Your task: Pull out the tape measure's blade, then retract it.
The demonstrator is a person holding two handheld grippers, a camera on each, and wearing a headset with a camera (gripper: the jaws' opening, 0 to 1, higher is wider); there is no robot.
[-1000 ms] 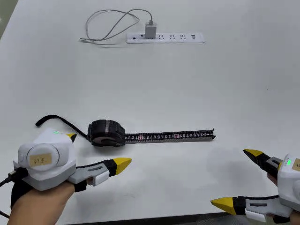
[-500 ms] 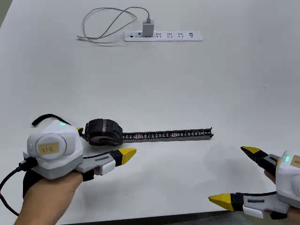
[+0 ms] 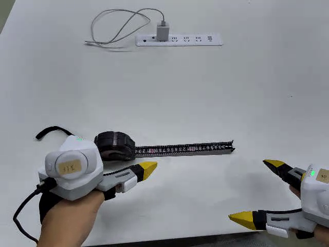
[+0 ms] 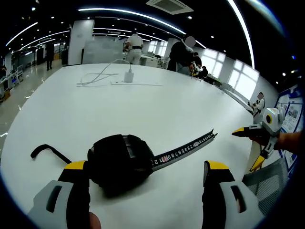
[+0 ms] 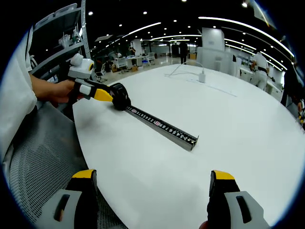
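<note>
Now your left tongs (image 4: 146, 165), open, have moved up to straddle the case (image 4: 121, 157); right tongs (image 3: 255, 191) open, idle. With the blade (image 4: 186, 147) out, retract next.

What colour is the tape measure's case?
Black; the tape measure's case shows best in the left gripper view.

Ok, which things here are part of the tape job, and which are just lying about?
Job:
tape measure
blade, pulled out
left gripper, jaws open either side of the tape measure
right gripper, open, off past the blade's end

Lying about:
power strip
charger, plugged into the power strip
cable
</note>
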